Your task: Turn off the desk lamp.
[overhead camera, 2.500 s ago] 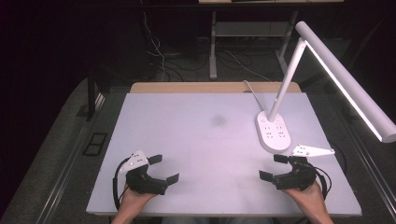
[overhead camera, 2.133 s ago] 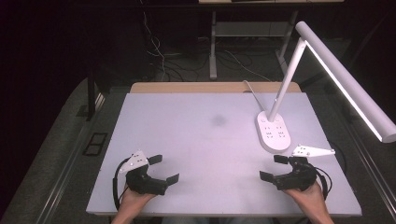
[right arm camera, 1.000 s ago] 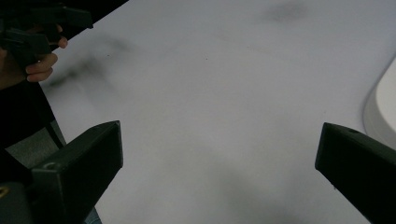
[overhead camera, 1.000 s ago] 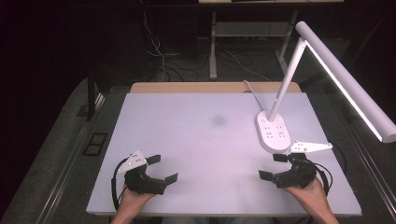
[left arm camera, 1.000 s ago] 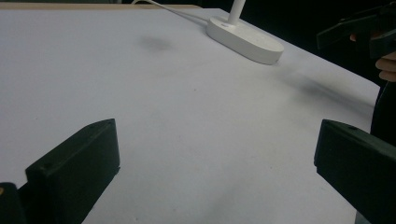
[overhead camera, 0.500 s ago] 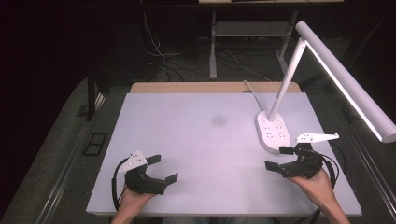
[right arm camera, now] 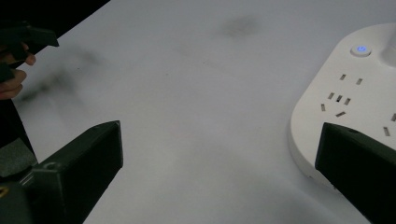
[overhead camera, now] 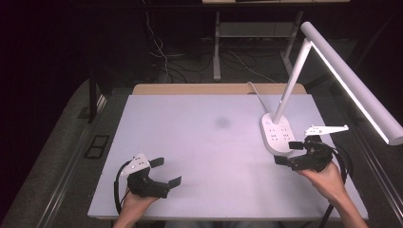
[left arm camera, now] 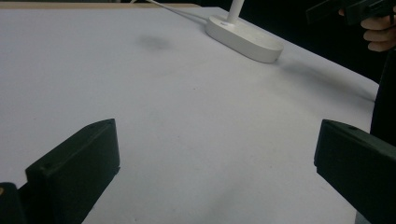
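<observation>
A white desk lamp stands at the table's right, its oval base [overhead camera: 278, 133] carrying sockets and a blue-lit button [right arm camera: 360, 49]. My right gripper [overhead camera: 287, 153] is open, lifted just in front of and to the right of that base, nothing between its jaws. In the right gripper view the base [right arm camera: 350, 102] lies just beyond the right jaw. My left gripper [overhead camera: 166, 171] rests open near the table's front left, empty. In the left gripper view the lamp base [left arm camera: 245, 37] is far off across the bare white tabletop [left arm camera: 187, 116].
The lamp's long lit head [overhead camera: 351, 80] slants over the table's right edge. Its white cord [overhead camera: 254, 90] runs off the back. A faint dark smudge [overhead camera: 222, 122] marks the white table [overhead camera: 190, 142] near the middle. Dark floor with cables lies behind.
My right gripper has lifted and moved forward toward the lamp base, turning slightly left. The left gripper has stayed put.
</observation>
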Demonstrator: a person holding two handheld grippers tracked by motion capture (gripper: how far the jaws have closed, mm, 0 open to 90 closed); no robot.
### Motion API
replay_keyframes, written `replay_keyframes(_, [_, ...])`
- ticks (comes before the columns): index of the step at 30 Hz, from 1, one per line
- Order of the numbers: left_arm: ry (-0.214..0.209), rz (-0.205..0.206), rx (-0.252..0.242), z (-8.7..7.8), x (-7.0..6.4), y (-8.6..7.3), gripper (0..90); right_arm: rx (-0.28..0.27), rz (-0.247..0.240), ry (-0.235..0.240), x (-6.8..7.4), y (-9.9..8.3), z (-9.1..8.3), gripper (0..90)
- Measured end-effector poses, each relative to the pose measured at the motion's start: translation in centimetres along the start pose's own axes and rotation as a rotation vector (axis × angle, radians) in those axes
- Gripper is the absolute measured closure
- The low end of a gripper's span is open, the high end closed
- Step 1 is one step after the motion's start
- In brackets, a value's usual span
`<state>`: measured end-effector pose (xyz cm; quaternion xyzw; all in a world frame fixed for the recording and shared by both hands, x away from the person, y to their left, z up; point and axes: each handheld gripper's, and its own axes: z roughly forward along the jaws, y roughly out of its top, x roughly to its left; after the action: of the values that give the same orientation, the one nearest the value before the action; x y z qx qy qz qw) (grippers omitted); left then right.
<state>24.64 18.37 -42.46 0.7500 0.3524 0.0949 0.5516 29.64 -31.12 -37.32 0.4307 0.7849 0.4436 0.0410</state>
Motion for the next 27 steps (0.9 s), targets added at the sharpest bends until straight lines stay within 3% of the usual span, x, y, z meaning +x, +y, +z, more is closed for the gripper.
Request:
replay_keyframes(20, [0.006, 0.003, 0.002, -0.1, 0.1, 0.0, 0.0, 0.040, -0.028, -0.034, -1.9, 2.6, 0.1, 0.9])
replay_keyframes(27, [0.006, 0.004, 0.000, -0.1, 0.0, 0.0, 0.0, 0.042, -0.018, -0.056, -3.4, 3.9, 0.0, 0.9])
